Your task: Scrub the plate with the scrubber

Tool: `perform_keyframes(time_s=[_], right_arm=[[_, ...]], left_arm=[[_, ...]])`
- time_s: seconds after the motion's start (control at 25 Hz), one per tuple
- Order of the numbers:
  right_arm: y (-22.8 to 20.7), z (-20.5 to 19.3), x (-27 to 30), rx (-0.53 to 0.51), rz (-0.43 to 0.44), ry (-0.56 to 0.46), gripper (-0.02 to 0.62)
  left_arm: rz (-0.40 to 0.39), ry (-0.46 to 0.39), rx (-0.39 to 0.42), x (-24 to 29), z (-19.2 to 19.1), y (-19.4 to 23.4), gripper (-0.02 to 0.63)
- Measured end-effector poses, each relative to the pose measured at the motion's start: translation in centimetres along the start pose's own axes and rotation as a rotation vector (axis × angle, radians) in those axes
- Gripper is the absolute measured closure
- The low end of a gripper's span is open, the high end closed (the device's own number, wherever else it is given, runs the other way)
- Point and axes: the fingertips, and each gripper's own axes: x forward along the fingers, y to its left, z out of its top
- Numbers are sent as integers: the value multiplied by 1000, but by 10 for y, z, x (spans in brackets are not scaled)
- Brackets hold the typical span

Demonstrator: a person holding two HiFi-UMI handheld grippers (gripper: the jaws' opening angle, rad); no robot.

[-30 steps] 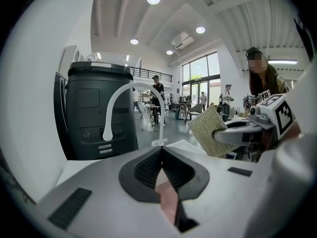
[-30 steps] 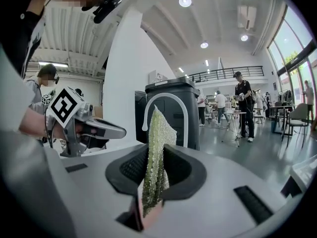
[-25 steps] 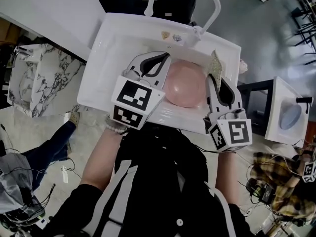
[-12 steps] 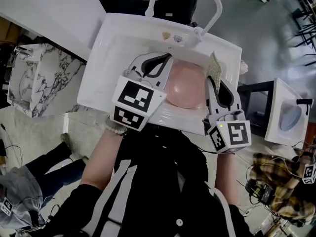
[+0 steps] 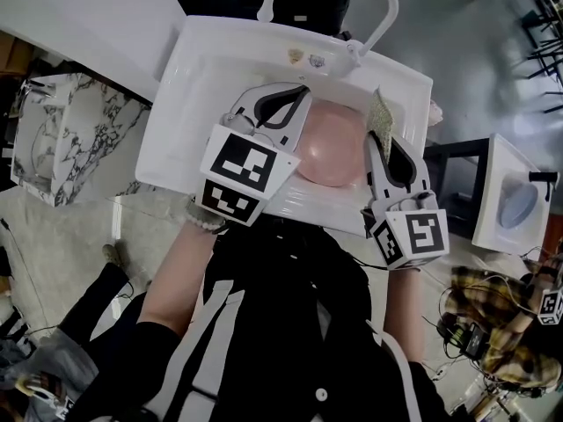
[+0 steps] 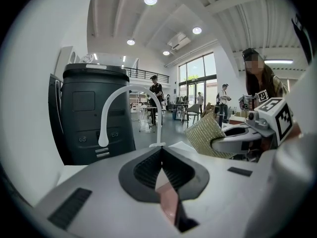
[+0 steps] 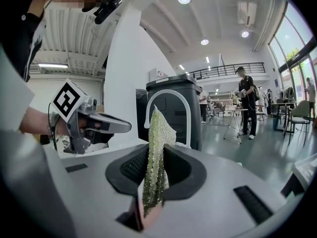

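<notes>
A pink plate [image 5: 330,152] is held over the white sink [image 5: 198,77]. My left gripper [image 5: 297,104] is shut on the plate's left rim, and the pink edge [image 6: 167,198] shows pinched between its jaws in the left gripper view. At the plate's right side, my right gripper [image 5: 384,143] is shut on a green-gold mesh scrubber [image 5: 381,115], which stands upright out of the jaws [image 7: 155,152]. The scrubber is close beside the plate's right rim; whether they touch cannot be told. Each gripper appears in the other's view: the right gripper [image 6: 237,142] with the scrubber [image 6: 204,135], and the left gripper [image 7: 94,125].
A white arched faucet [image 5: 383,11] rises at the sink's back rim. A dark bin [image 6: 94,113] stands behind the sink. A marble block [image 5: 57,134] sits to the left and a small white basin [image 5: 515,202] to the right. People stand in the hall beyond.
Both grippers, the plate and the scrubber have stayed in place. A bystander's legs at the lower left have moved further down and out of the picture.
</notes>
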Motion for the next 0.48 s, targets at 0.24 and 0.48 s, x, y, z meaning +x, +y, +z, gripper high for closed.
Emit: perform_keyframes(time_s=[0.24,0.48], right_arm=[[5,-1,2,-10,12,12,522],[8,1,5,-14,9,11,522]], left_arm=[[-12,-1,-12,0,-2,0,604],[-16,-5,-11,-1,-1,2,604]])
